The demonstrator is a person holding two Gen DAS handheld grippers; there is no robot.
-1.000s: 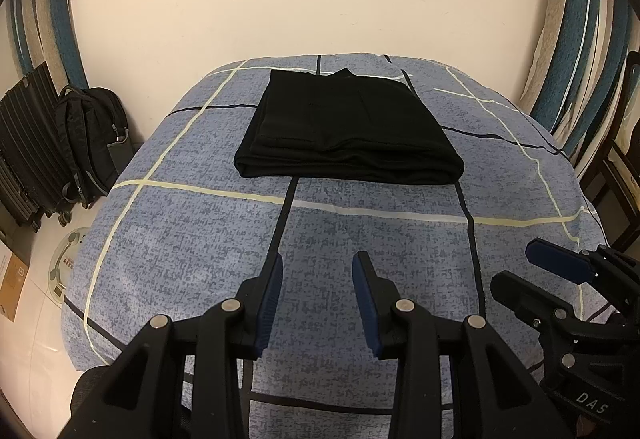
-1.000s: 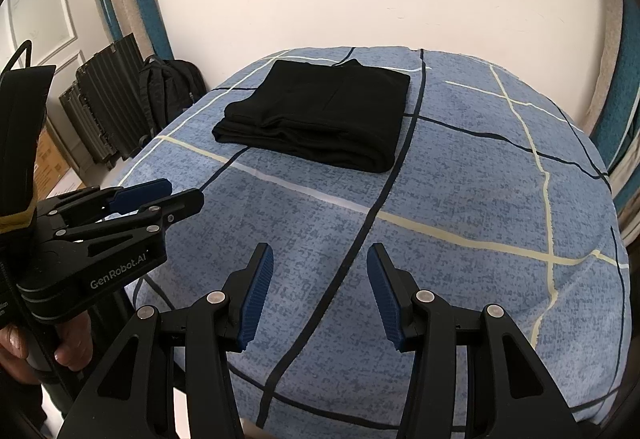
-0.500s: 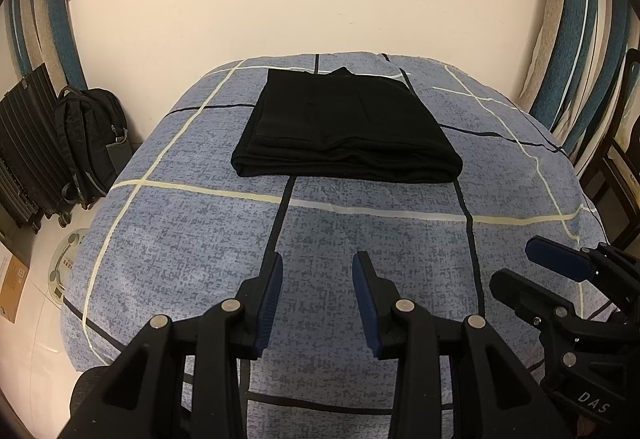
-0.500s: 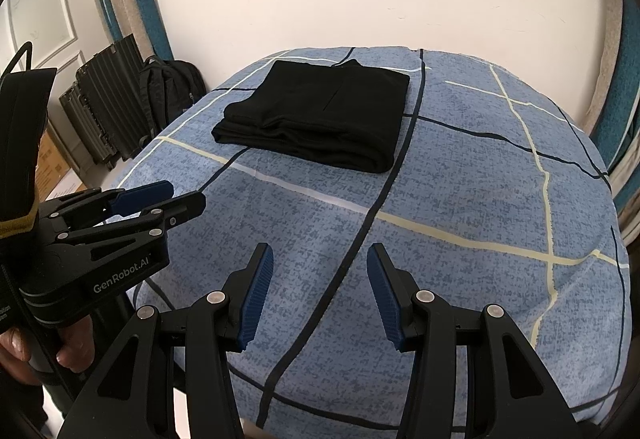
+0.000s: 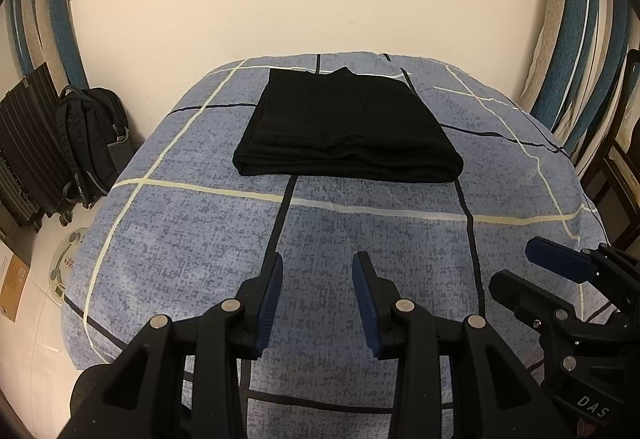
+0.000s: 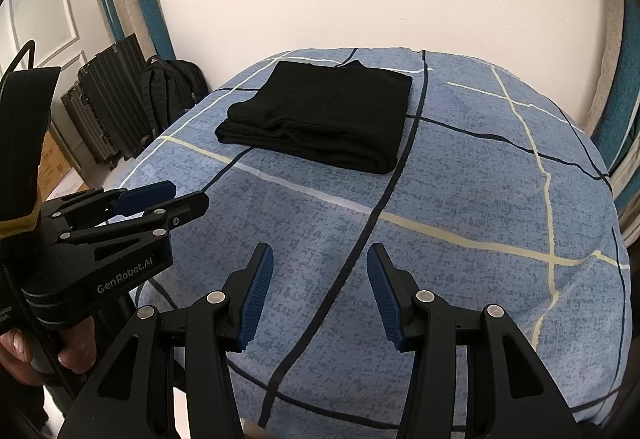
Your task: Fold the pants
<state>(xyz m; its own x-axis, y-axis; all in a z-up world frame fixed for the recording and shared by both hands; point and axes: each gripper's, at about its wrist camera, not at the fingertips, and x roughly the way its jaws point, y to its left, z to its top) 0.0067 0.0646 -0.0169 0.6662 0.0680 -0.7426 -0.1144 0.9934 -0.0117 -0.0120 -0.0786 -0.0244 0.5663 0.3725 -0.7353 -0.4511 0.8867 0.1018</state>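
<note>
Black backpack (image 5: 90,143) and dark ribbed suitcase (image 5: 24,143) against the wall, glass scale (image 5: 64,263) on the floor.

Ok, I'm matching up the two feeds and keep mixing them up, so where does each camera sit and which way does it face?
Left wrist view: sits on the left gripper, angled down across the bed at the folded black pants; its open fingers show, and the right gripper at its right edge.
Right wrist view: sits on the right gripper, facing the same way; its open fingers show, and the left gripper with the hand that holds it.
Shared: bed, pants, backpack, each other's gripper.
</note>
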